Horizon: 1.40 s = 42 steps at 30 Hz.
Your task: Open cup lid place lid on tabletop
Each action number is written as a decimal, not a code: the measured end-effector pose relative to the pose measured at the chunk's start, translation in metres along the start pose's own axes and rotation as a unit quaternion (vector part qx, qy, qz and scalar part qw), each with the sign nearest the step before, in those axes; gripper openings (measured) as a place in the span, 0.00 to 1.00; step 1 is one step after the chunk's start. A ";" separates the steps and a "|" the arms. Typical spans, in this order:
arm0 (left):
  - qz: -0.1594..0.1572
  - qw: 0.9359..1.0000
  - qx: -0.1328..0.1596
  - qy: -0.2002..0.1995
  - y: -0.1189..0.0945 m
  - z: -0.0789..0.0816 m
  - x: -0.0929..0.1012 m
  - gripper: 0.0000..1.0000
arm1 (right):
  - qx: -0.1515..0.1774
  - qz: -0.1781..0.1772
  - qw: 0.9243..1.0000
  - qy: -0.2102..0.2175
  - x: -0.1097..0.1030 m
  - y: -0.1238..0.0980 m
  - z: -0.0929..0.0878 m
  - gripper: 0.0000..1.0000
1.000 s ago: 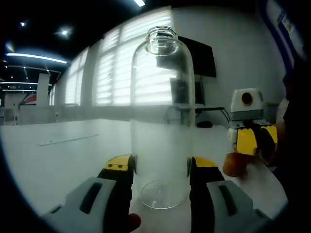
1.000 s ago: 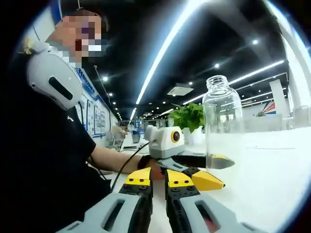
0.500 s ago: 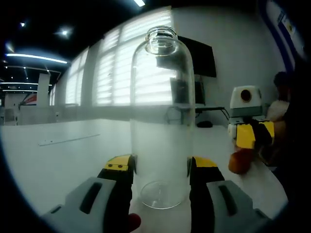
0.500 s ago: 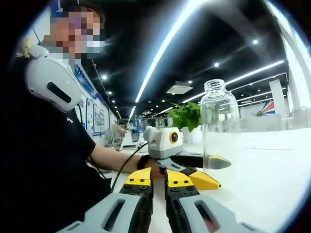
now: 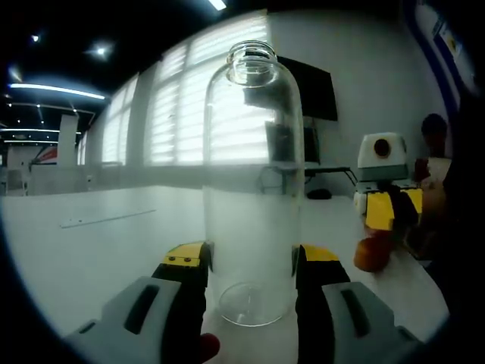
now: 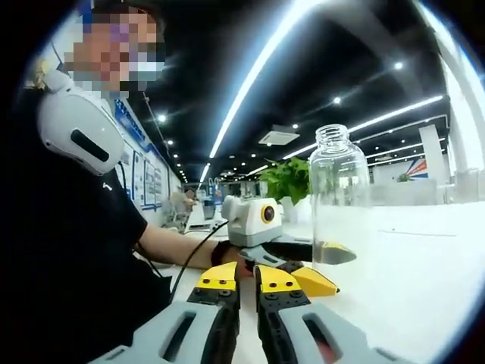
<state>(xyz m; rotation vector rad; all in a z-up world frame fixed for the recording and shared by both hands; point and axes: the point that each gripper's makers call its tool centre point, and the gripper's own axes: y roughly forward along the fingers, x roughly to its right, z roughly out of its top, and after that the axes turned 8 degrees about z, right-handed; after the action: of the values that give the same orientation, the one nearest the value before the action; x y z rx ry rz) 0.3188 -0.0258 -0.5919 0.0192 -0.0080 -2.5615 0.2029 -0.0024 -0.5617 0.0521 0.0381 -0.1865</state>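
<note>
Your left tongs clamp the clear bottle low on its body to keep it upright on the white bench, while your right tongs, near the bench, pinch the orange lid, already off the open neck.

The glass bottle is clear and colourless. The tabletop is plain white. The left gripper has grey jaws with yellow tips, like the right gripper. The lid is orange. The plant is green.
</note>
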 end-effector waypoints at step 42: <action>0.018 1.000 0.007 -0.016 -0.055 0.024 0.009 0.46 | 0.012 -0.071 0.997 -0.020 0.021 -0.022 0.021 0.25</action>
<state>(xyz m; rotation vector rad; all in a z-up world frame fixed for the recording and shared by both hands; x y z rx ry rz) 0.2811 0.0156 -0.5681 -0.0169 -0.0393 -2.5263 0.2203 -0.0292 -0.5423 0.0693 -0.0002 -0.3294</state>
